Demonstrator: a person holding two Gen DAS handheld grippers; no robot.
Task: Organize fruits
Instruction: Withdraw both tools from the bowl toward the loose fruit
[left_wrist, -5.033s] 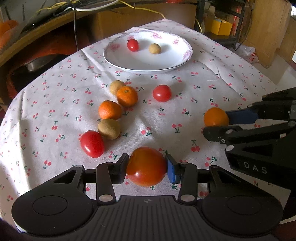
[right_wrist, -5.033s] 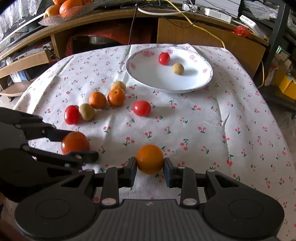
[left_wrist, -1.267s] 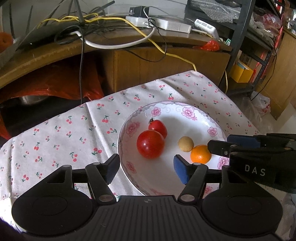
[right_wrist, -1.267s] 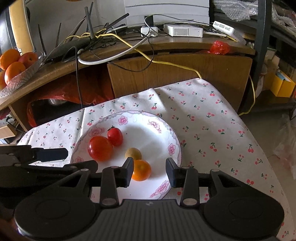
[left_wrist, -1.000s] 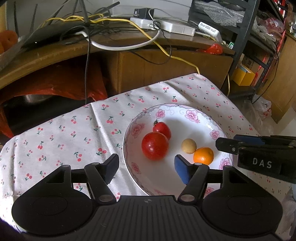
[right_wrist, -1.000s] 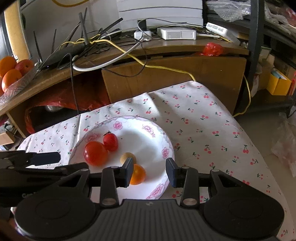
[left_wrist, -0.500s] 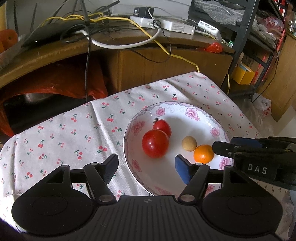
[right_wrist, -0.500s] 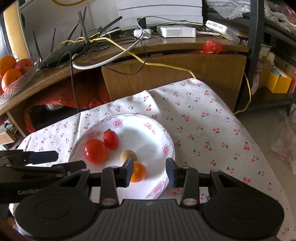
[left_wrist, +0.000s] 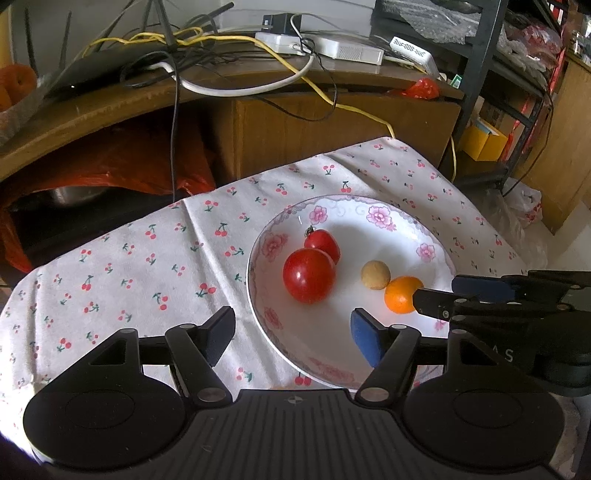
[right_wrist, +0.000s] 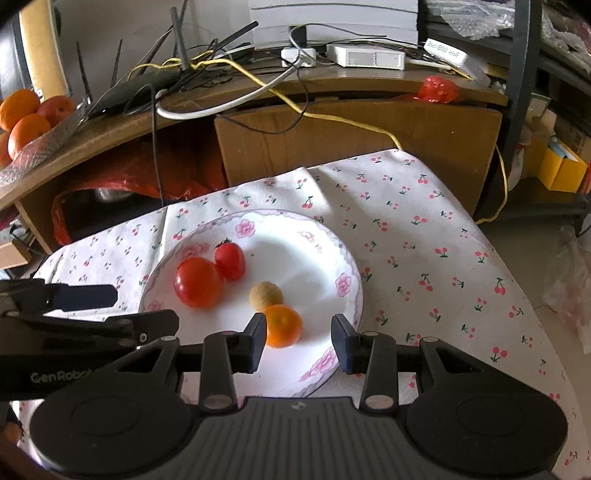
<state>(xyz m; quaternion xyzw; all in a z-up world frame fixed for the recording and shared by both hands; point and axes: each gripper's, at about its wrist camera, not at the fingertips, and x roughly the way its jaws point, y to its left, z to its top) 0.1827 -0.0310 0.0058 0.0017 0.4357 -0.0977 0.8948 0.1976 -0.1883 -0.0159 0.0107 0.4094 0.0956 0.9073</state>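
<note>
A white floral plate (left_wrist: 436, 254) (right_wrist: 343, 269) sits on the cherry-print tablecloth. In it lie a large red tomato (left_wrist: 308, 275) (right_wrist: 198, 282), a small red tomato (left_wrist: 322, 240) (right_wrist: 230, 261), a small tan fruit (left_wrist: 375, 275) (right_wrist: 265, 295) and an orange (left_wrist: 402, 299) (right_wrist: 282, 325). My left gripper (left_wrist: 291, 334) is open and empty, just in front of the plate's near rim. My right gripper (right_wrist: 298, 341) is open and empty, with the orange just beyond its left finger. It shows from the side in the left wrist view (left_wrist: 439, 299).
A wooden desk (left_wrist: 258, 92) with cables and white boxes stands behind the table. A bowl of oranges (right_wrist: 22, 118) sits at the desk's left end. The table edge drops off at the right toward a yellow box (right_wrist: 561, 166) on the floor.
Five seconds ago each gripper held a fruit over the cloth; both fruits now lie in the plate. In the last second both open grippers have drawn back slightly from the plate.
</note>
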